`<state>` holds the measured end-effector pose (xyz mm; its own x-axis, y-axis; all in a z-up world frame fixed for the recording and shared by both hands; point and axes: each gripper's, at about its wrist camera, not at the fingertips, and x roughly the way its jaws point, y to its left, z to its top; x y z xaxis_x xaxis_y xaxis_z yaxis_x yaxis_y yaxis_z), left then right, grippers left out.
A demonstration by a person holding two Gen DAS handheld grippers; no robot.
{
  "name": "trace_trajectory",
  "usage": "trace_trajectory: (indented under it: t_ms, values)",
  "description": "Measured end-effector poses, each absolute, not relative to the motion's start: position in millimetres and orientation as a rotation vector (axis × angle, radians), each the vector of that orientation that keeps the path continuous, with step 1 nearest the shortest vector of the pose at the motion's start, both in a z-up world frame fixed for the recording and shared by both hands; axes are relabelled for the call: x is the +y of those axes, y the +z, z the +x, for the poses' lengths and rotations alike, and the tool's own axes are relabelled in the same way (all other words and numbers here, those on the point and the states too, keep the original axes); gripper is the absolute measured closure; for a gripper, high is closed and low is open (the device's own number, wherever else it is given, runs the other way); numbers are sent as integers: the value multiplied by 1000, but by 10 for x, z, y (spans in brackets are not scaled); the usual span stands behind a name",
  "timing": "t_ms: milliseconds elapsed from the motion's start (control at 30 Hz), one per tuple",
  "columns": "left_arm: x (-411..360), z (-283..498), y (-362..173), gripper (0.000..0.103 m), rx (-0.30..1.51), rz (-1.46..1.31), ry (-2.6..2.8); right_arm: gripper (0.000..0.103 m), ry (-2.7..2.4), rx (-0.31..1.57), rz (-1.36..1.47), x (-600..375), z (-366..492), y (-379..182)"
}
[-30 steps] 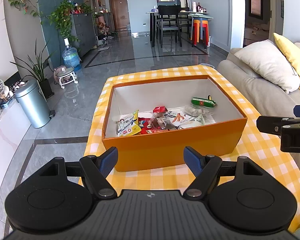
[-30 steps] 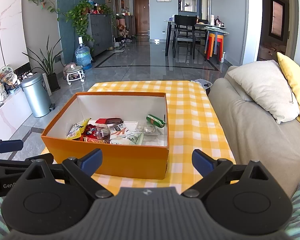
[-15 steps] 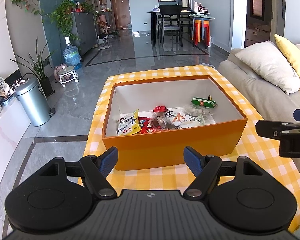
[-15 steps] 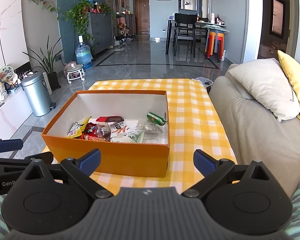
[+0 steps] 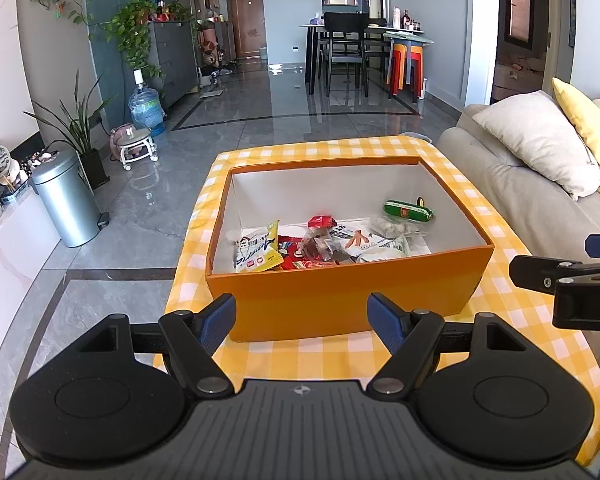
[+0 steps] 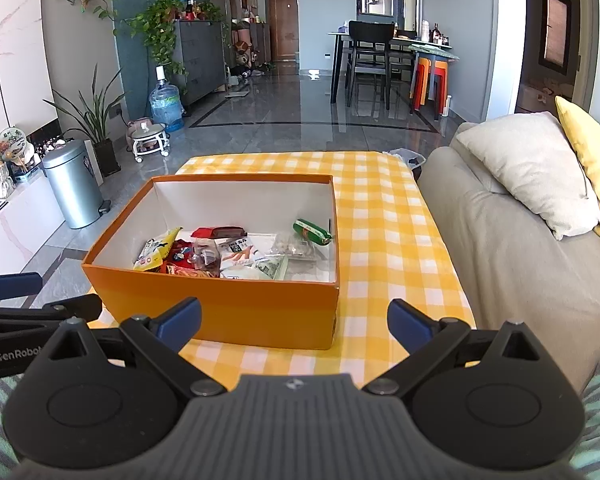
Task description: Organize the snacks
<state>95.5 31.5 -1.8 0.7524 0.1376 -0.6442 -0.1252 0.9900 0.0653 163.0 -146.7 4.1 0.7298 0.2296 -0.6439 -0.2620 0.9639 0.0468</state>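
An orange box (image 5: 340, 300) (image 6: 228, 312) with white inner walls stands on the yellow checked table (image 5: 512, 320) (image 6: 384, 216). Several snack packets lie inside it: a yellow packet (image 5: 258, 250) (image 6: 154, 250) at the left, red wrappers (image 5: 321, 221) (image 6: 218, 233) in the middle, and a green sausage-shaped snack (image 5: 407, 210) (image 6: 311, 232) at the right. My left gripper (image 5: 302, 322) hangs open in front of the box's near wall, holding nothing. My right gripper (image 6: 294, 322) is also open and empty, near the box's front right corner. Each gripper shows at the edge of the other's view.
A beige sofa (image 6: 512, 240) with a white cushion (image 6: 532, 172) and a yellow one (image 6: 592, 160) runs along the table's right side. A metal bin (image 5: 66, 200) stands on the floor to the left. Dining table and chairs (image 5: 352, 48) are far back.
Both wrist views have pulled back and risen slightly from the box. The snacks and box have not moved, and both grippers stay open.
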Motion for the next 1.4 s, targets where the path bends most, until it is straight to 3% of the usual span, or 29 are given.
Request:
trace_trajectory:
  t_ms: [1100,1400]
  values:
    - [313,944,21,15,690,25,154,6,271,734,-54,-1452,1654,-16]
    - [335,923,55,15,699,2,149,4,281,865,-91,-1411,1736,-240]
